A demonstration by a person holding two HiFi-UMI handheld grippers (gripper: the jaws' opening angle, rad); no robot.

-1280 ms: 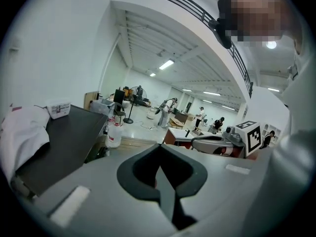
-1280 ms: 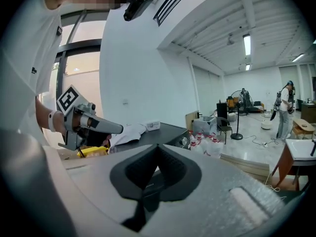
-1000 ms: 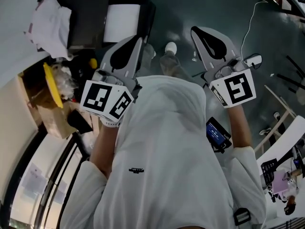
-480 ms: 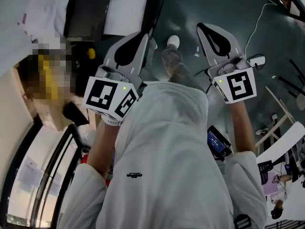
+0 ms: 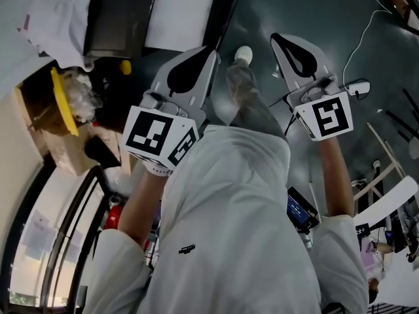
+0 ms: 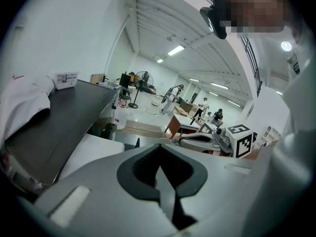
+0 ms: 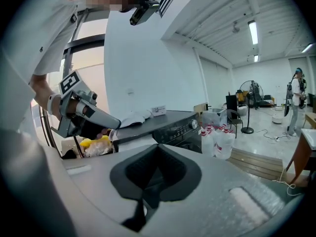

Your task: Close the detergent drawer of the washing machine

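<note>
The left gripper (image 6: 159, 149) and right gripper (image 7: 157, 148) are held up by the washing machine (image 7: 180, 128), jaws pressed together.

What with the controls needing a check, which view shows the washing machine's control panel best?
The right gripper view: the control panel faces the camera, dial included. The left gripper view and head view show only the machine's dark top, no panel.
</note>
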